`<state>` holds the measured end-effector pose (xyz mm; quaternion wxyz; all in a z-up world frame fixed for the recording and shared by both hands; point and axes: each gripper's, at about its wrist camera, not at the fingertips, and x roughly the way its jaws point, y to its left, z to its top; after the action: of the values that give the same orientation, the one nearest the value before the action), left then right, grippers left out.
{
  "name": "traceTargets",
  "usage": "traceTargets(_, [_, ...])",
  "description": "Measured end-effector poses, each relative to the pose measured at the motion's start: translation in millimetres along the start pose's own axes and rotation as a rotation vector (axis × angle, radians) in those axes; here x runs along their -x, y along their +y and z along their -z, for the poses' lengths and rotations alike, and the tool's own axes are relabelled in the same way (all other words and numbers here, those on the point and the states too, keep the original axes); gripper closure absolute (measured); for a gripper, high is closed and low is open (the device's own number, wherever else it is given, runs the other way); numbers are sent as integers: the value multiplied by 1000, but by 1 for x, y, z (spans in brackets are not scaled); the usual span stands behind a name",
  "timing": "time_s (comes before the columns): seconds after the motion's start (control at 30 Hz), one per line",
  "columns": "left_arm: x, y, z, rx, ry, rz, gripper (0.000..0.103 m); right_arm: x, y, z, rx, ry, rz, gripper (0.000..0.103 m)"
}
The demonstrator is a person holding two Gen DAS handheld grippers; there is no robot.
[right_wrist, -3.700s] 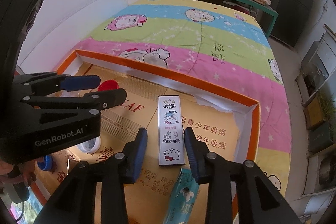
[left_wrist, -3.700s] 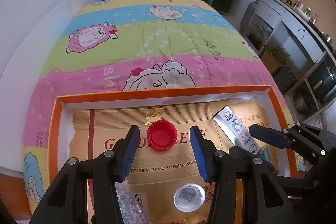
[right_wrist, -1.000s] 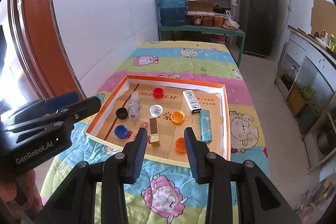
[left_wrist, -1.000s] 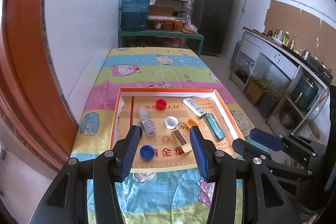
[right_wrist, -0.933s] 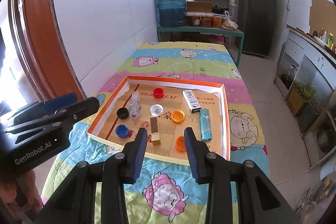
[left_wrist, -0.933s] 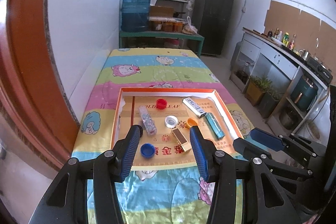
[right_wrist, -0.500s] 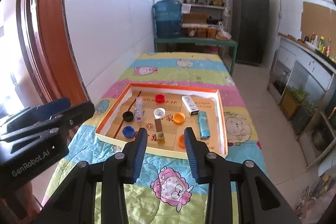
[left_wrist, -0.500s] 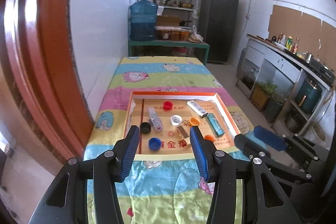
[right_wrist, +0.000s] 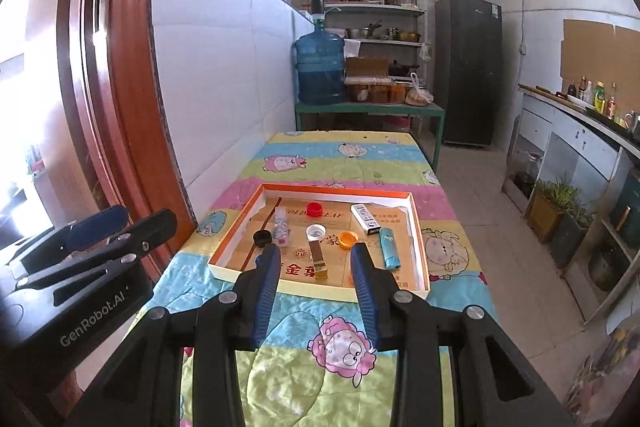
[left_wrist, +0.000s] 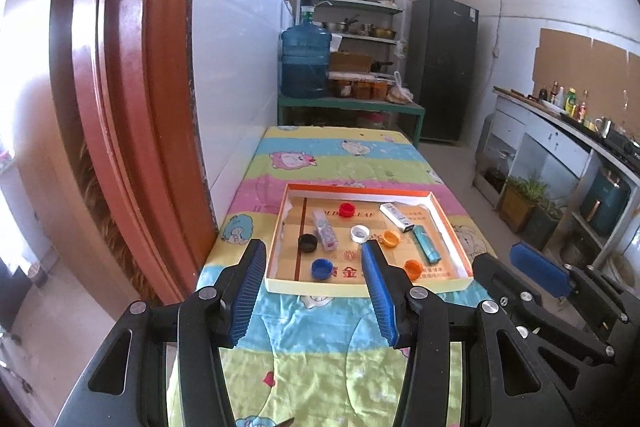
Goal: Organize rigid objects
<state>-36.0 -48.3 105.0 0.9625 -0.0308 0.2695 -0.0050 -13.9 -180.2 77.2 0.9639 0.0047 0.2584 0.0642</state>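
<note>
Both grippers hang well back from the tray (right_wrist: 416, 227), above the near end of the cartoon-print bedspread (right_wrist: 320, 367), and neither carries anything. The left gripper (left_wrist: 312, 291) has its jaws moderately apart with only cloth and tray showing between them; the right gripper (right_wrist: 316, 287) stands narrower, also empty.

Everything to be sorted sits inside the orange-rimmed tray, which lies across the middle of the bed, nearer its left edge. Going left to right:

- Near the tray's left wall are a black cap (right_wrist: 262, 237) and a clear patterned case (right_wrist: 281, 225). A blue cap (left_wrist: 321, 268) lies toward the near left corner.
- A red cap (right_wrist: 314, 209) sits by the far edge, with a white cap (right_wrist: 315, 231) in the centre. A slim brown-and-gold box (right_wrist: 319, 259) points toward the near edge.
- An orange cap (right_wrist: 348, 239) follows, and a second orange cap (left_wrist: 412, 267) lies close to the near edge.
- By the right wall are a white printed box (right_wrist: 366, 218) and a teal lighter (right_wrist: 389, 247).

From here the pieces look already spaced out, so I'd judge the job is at or near its end. If anything is left to place, come in low over the near rim. Open the jaws wider than the piece and square them to its long sides. Keep the other gripper clear, because the two crowd each other at the near edge.
</note>
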Motion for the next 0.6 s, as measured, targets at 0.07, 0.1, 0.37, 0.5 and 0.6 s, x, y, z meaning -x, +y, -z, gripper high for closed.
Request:
traceTargets(0.07, [3, 1, 3, 3, -5, -6, 52, 5, 1, 1, -4, -12, 15, 67])
traceTargets(0.1, [6, 2, 5, 3, -11, -4, 52, 8, 2, 2, 1, -22, 34, 67])
traceTargets(0.37, [20, 2, 13, -5, -31, 1, 52, 21, 9, 5, 7, -39, 49, 67])
traceTargets(0.5, [23, 4, 15, -1, -34, -1, 52, 20, 9, 8, -3, -20, 32, 67])
traceTargets(0.6, [23, 4, 15, -2, -34, -3, 52, 20, 9, 10, -8, -16, 27, 67])
